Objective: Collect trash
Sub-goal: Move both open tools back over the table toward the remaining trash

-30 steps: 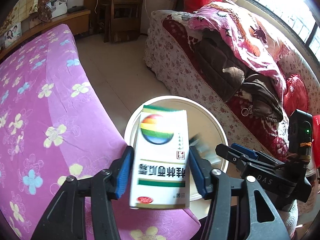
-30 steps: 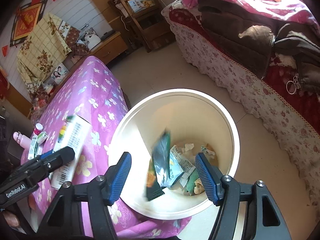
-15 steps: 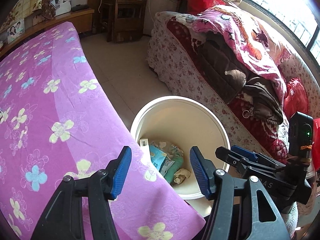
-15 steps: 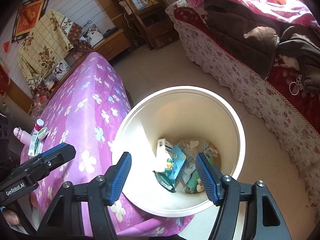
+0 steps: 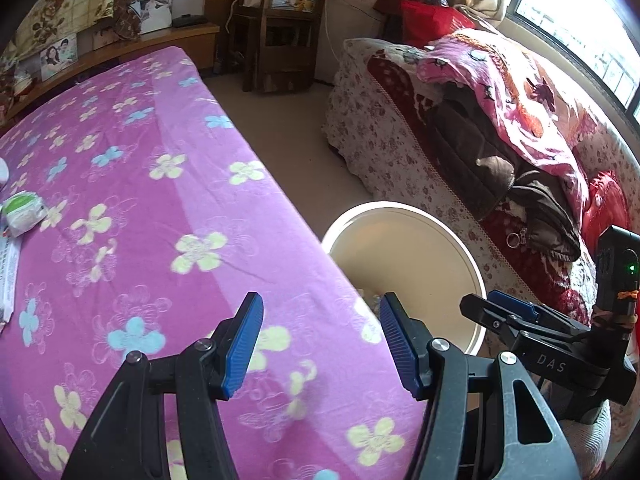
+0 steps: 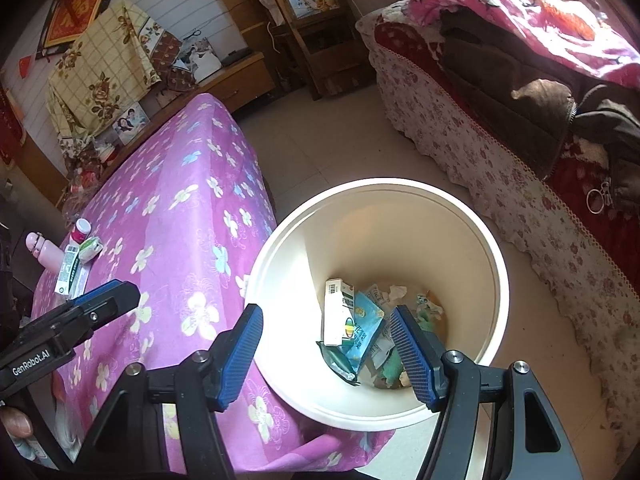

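A cream round bin stands on the floor beside the purple flowered table. Inside lie a white medicine box, a blue wrapper and other scraps. My right gripper is open and empty above the bin. My left gripper is open and empty over the table's corner, with the bin to its right. On the table's far end lie a green-white packet, a flat box and a small bottle.
A pink bottle stands at the table's far edge. A sofa with blankets and a brown jacket runs along the right of the bin. A wooden shelf and low cabinet stand by the back wall. Tiled floor lies between.
The left gripper let go of the medicine box, which fell into the bin, then swung left over the table. A dark wrapper dropped from the right gripper into the bin.
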`<state>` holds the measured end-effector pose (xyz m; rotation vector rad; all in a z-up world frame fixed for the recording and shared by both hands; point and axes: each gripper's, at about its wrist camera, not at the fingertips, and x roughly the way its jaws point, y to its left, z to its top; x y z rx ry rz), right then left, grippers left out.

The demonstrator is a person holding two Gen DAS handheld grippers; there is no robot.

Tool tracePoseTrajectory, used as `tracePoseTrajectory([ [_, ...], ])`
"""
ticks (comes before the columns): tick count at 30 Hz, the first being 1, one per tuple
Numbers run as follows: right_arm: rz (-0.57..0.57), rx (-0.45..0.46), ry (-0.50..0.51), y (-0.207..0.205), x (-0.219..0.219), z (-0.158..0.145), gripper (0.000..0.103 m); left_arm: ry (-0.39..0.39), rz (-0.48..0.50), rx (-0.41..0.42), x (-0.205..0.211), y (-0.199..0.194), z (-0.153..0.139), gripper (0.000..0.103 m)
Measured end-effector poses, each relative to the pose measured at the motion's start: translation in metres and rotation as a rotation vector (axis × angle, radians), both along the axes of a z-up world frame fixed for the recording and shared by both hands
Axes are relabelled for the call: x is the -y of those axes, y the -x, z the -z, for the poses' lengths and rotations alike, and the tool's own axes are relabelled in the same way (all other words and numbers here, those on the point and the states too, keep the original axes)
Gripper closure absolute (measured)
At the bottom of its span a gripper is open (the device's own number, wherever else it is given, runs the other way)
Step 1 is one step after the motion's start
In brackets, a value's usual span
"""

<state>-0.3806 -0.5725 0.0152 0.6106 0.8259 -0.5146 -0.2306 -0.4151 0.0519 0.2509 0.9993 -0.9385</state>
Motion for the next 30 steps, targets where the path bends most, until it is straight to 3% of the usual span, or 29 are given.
tracePoseTrajectory([
  [14,-0.087,0.005,0.046,-0.041,-0.044,-0.017,0.033,0.023,-0.145,0.004,-0.071,-0.038,-0.01,0.042],
  [30,-0.265,-0.002,0.074,-0.105,-0.119,-0.025,0.033,0.0,-0.313,0.036,-0.16,-0.075,-0.01,0.042],
])
